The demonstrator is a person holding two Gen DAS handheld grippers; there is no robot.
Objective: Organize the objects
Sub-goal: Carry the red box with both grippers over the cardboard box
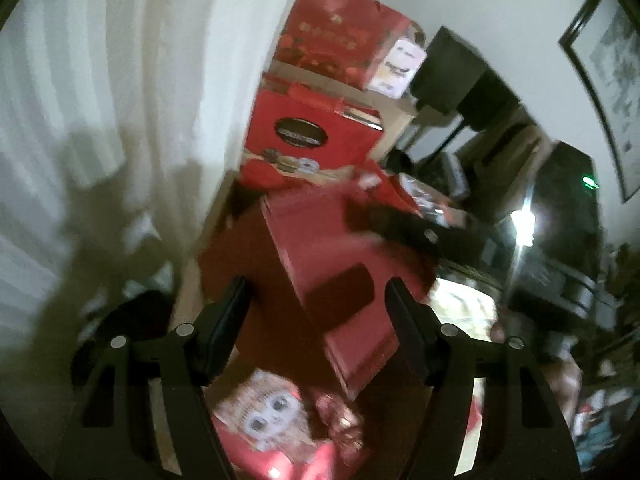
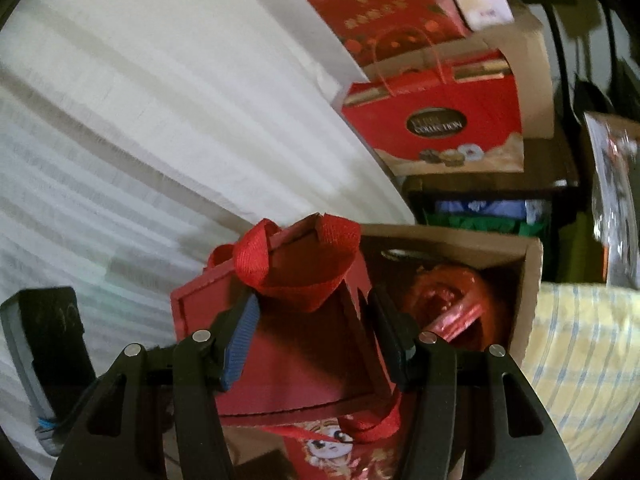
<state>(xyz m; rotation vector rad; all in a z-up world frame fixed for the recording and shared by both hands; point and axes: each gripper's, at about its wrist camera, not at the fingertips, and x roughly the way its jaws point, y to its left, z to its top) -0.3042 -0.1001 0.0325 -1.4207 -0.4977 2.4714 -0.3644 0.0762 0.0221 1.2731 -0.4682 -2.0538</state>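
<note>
Here the right tongs (image 2: pixel 310 344) clamp a red box (image 2: pixel 280 344) by its sides.
The left tongs (image 1: pixel 316 320) stand apart, empty, above that box, near the cardboard carton (image 2: pixel 528 280). The ribbon handle (image 2: pixel 296 264) hangs loose; a tilted grip may let the box slip.

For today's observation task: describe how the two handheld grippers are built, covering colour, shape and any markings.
Both grippers are matte black with two angular fingers on slotted linkage arms fastened by round silver pins. The left gripper has plain black pads. The right gripper has a ribbed blue pad on one finger. No lettering or cables show.
</note>
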